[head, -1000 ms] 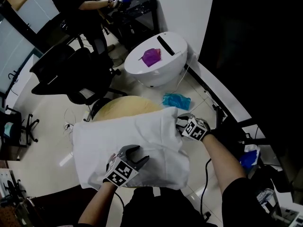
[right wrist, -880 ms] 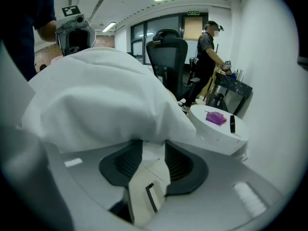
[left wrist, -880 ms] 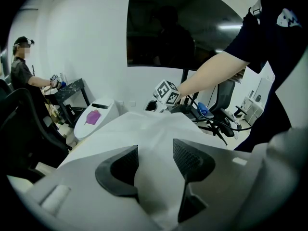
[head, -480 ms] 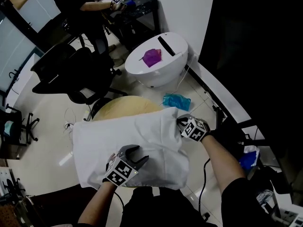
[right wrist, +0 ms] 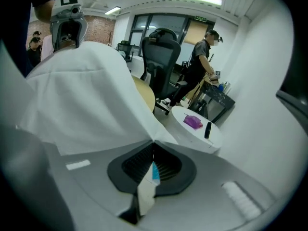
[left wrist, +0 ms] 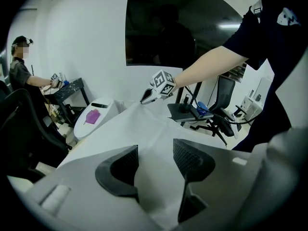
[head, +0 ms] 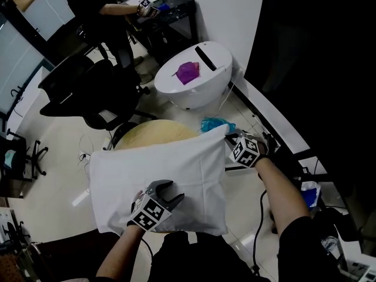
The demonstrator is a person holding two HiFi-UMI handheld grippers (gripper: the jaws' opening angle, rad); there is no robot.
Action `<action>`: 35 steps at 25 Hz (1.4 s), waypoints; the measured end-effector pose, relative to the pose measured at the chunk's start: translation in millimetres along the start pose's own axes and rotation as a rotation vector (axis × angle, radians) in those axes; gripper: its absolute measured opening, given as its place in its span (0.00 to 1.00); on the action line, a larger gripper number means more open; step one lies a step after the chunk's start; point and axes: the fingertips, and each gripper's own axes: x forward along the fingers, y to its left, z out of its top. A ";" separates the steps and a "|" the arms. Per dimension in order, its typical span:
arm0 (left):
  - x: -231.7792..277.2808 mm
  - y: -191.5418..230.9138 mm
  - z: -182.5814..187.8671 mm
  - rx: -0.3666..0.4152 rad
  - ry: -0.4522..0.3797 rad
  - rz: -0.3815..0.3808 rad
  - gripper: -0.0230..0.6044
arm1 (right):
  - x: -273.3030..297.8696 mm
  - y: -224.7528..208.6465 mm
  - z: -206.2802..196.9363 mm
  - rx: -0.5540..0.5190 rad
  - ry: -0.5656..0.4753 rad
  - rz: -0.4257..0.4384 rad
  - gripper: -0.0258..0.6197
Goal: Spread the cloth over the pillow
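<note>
A white cloth [head: 158,169] lies over the pillow, which it hides almost wholly, on a round wooden table [head: 157,132]. My right gripper [head: 229,137] is shut on the cloth's far right corner and holds it lifted and taut. In the right gripper view the pads [right wrist: 154,150] pinch the cloth [right wrist: 82,95] and its small label. My left gripper [head: 169,191] rests on the near edge of the cloth, open. Its jaws stand apart over the fabric [left wrist: 144,129] in the left gripper view. That view also catches the right gripper [left wrist: 147,96] at the far corner.
A white oval pod [head: 197,75] with a purple thing on it stands beyond the table. A black office chair [head: 88,90] is at the left. A blue bag [head: 218,124] lies on the floor. A person [head: 106,4] works at a black desk far back. Cables run at the right.
My right gripper has moved right and up with the cloth corner in it. The wrinkles have pulled flat and the cloth's right edge is stretched. The left gripper has stayed put.
</note>
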 end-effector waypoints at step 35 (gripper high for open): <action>-182.5 0.0 -36.5 0.045 -0.256 0.142 0.38 | -225.3 107.2 209.2 0.308 -0.434 -0.187 0.17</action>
